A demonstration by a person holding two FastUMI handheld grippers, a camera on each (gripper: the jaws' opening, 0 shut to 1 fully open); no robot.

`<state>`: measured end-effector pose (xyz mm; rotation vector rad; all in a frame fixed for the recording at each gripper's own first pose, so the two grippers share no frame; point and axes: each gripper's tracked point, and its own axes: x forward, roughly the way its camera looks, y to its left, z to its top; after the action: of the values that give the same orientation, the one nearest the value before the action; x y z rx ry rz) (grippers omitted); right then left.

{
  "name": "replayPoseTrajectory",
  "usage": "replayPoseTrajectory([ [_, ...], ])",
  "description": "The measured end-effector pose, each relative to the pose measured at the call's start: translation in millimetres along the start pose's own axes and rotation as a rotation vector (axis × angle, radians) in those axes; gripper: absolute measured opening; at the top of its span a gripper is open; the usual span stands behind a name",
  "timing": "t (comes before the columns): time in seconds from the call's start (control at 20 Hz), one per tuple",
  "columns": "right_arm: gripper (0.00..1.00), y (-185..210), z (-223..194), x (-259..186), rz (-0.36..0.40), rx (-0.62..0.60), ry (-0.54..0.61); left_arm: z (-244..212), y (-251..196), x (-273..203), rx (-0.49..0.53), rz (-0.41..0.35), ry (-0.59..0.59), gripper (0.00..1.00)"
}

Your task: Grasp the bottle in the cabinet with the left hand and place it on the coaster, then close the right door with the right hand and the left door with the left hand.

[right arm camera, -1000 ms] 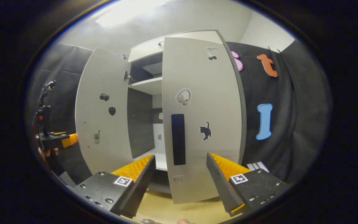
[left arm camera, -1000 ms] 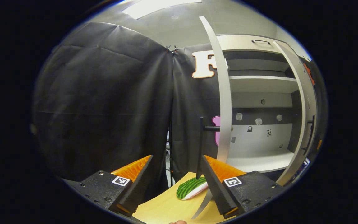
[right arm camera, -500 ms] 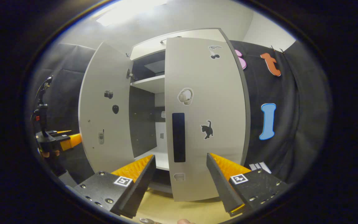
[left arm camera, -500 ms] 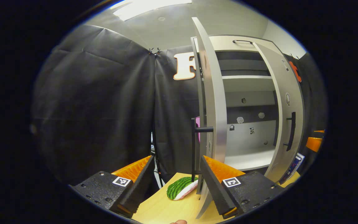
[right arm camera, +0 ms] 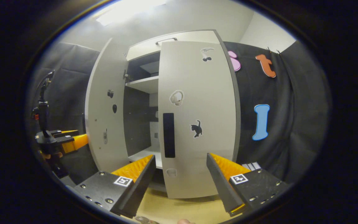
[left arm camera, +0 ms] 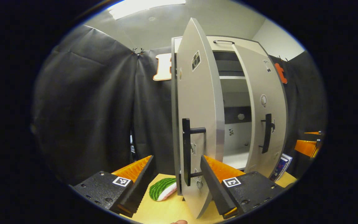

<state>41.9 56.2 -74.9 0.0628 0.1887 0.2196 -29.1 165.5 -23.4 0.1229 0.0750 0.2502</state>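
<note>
Currently left gripper [left arm camera: 176,180] fingers are spread wide and hold nothing; the left door's [left arm camera: 197,124] lower edge sits between them, with its black handle [left arm camera: 185,149] just ahead. Whether the right-hand finger [left arm camera: 211,183] actually touches the door panel, can't tell. Right gripper [right arm camera: 179,183] fingers are also wide and empty, aimed at the right door [right arm camera: 197,124], whose dark handle [right arm camera: 168,135] is just above the gap; no contact visible.

Both cabinet [left arm camera: 225,43] doors are partly swung in, neither shut. Bottle and coaster: not visible in these frames, so placement can't be confirmed from here. Judging by door angles, we're in the closing stage.

Risks:
- both doors converge on the same gap; if the left one arrives before the right seats, the edges could clash or one could bounce back
- left door sits between open fingers, so a push off-axis could let the edge slip past a finger or snag the handle
- watermelon-slice toy [left arm camera: 162,189] lies on the surface [left arm camera: 166,211] near the left door's foot; looks outside the swing, but close

View differences: left gripper view gives the door almost edge-on, the inner shelf [left arm camera: 233,77], floor of the cabinet and the toy. Right gripper view gives the right door face-on with its stickers, plus the left gripper [right arm camera: 70,141] and the hand on it off beside the left door [right arm camera: 104,109]
</note>
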Motion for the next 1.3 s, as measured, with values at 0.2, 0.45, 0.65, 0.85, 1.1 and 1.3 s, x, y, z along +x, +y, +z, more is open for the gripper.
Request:
replayPoseTrajectory([
  [0.2, 0.94, -19, 3, -11, -0.054, -0.002, -0.012, 0, -37, 11, -0.004, -0.084, -0.008, 0.92],
  [0.45, 0.94, -46, 5, -24, -0.134, 0.019, -0.026, 3, -83, 20, -0.016, -0.196, -0.013, 0.94],
  [0.65, 0.99, -62, 12, -33, -0.18, 0.024, -0.052, 10, -106, 20, -0.017, -0.234, -0.02, 0.94],
  [0.85, 0.99, -65, 19, -35, -0.185, 0.024, -0.074, 27, -123, 15, -0.053, -0.262, -0.042, 0.94],
  [1.1, 0.99, -61, 18, -35, -0.17, 0.015, -0.071, 39, -124, 8, -0.043, -0.244, -0.067, 0.95],
  [1.3, 0.99, -66, 30, -40, -0.212, -0.001, -0.105, 40, -120, 4, -0.022, -0.198, -0.063, 0.96],
])
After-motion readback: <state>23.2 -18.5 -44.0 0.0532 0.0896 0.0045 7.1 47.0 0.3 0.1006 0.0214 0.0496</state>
